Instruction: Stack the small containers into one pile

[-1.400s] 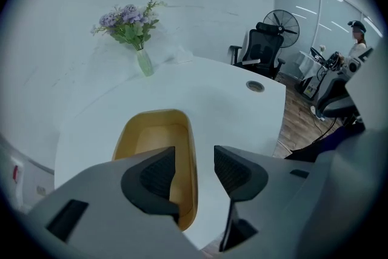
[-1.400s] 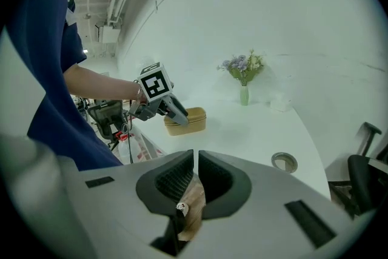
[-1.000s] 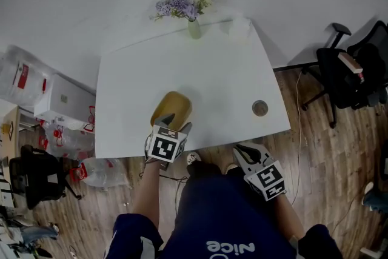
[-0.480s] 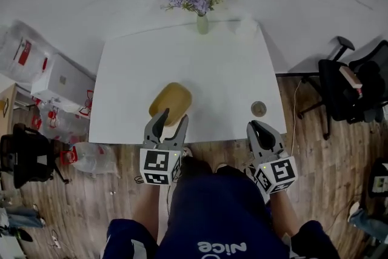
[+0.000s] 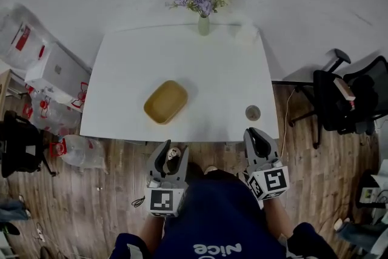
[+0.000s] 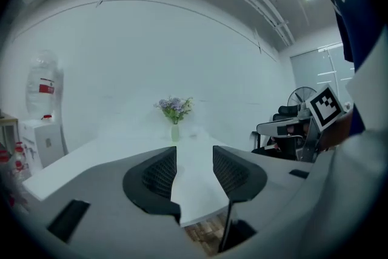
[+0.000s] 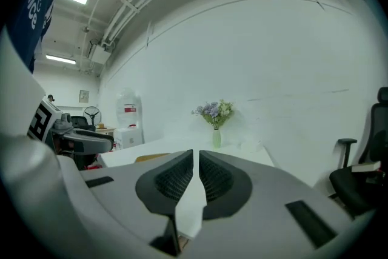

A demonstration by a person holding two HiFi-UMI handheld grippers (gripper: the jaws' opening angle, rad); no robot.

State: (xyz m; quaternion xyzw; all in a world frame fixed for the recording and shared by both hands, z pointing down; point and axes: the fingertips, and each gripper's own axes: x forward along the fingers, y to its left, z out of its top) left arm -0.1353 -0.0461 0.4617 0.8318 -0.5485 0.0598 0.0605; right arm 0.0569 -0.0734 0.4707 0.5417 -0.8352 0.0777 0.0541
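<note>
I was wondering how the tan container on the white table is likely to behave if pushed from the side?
The tan container looks wide and shallow, so it would probably slide rather than tip. The table looks smooth, so it may skid easily. It appears empty, so it is likely light.

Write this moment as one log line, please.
left gripper: open, empty, jaws just been closing | right gripper: shut, empty | tan oval container: untouched on white table

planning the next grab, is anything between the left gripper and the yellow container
Nothing visible. The yellow container sits alone near the front edge of the table; the left gripper, open with nothing in it though its jaws have just been closing, hangs off that edge.
</note>
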